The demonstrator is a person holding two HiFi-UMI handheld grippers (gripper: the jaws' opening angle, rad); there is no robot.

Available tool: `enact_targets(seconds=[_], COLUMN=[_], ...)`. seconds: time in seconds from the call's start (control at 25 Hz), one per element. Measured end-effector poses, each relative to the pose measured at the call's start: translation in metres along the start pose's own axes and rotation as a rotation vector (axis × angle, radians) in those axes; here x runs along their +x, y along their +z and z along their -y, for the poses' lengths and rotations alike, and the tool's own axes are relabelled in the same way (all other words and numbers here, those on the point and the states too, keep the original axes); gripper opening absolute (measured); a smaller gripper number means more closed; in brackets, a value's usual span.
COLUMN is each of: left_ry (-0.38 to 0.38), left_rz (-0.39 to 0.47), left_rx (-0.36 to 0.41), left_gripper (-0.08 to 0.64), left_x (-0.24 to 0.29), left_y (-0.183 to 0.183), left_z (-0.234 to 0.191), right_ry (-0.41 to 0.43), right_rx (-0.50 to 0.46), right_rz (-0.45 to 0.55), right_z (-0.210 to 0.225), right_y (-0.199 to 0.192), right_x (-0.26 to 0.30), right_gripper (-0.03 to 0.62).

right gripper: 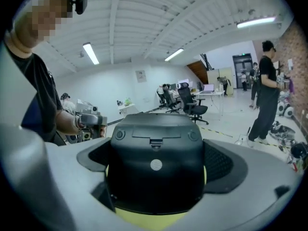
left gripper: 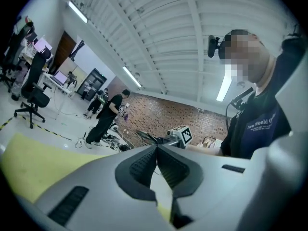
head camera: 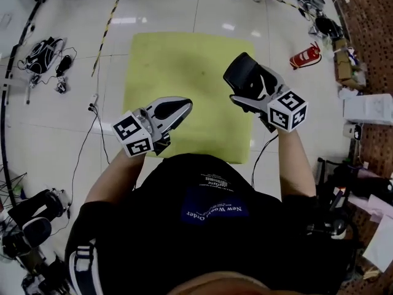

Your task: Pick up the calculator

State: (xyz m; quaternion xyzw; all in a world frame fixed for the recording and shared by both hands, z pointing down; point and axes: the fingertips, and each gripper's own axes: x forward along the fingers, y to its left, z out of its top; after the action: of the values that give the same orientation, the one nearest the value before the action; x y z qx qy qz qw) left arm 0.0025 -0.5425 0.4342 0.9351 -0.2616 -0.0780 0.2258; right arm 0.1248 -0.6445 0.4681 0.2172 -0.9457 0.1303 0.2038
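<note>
Calculator [right gripper: 154, 172]: one unit, black plastic casing. In the right gripper view its back faces the camera, with a rectangular hatch and small latch near the top edge, two round feet at the upper corners, and one small pale disc at centre. Keys and display not visible in any view.

Location: held in the right gripper [head camera: 249, 91], off the floor. In the head view it shows over the mat [head camera: 178, 66] close to the mat's right edge, towards the far right corner.

Right gripper: jaws clamped on the two sides of the calculator, dark ribbed pads pressed against the casing left and right.

Left gripper [head camera: 183, 107]: jaws closed tip to tip, nothing between them. It hangs over the near edge of the mat, left of centre.

Counts:
- grippers: 2, each with one marker cube, left [head camera: 133, 135] and right [head camera: 287, 109]
- mats: 1, yellow-green, flat on pale floor tiles
- fire extinguishers [head camera: 305, 57]: 1, red, lying on the floor beyond the mat's right edge
</note>
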Motion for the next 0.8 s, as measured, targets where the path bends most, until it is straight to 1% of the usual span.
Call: enact_targets(seconds=[0.12,0.2,0.32,0.4,0.52,0.68,0.8], left_ry=[0.0,-0.014,-0.035,-0.04,-0.036,-0.019,-0.008], left_rz=[-0.003,-0.001,0.008,0.019,0.035,0.044,0.06], left_rx=[0.026,0.038,0.053,0.058,0.071,0.082,0.083], left_gripper=[0.006,0.006,0.006,0.006,0.006,0.006,0.006], left_x=[-0.002,-0.005,-0.013,-0.019,-0.023,-0.034,-0.037], left_y=[0.006,0.007,0.007,0.009,0.015,0.017,0.02], left_z=[0.024,0.041,0.061,0.071,0.078,0.08,0.079], right_ry=[-0.001,-0.004,0.003,0.015,0.024,0.029,0.043], right_rx=[-0.058,-0.083,-0.09,-0.073,-0.002,0.163,0.221], right_rz=[0.038,0.066,0.124,0.158,0.202,0.249,0.266], right_z=[-0.034,-0.052,-0.079,-0.092,-0.091,-0.08,-0.076], right_y=[0.019,0.03,0.045,0.051,0.049,0.034,0.031], right_x=[-0.029,-0.047,-0.067,-0.078,-0.088,-0.096,-0.096], right_gripper=[0.566,0.566,0.566,0.566,0.566,0.566,0.566])
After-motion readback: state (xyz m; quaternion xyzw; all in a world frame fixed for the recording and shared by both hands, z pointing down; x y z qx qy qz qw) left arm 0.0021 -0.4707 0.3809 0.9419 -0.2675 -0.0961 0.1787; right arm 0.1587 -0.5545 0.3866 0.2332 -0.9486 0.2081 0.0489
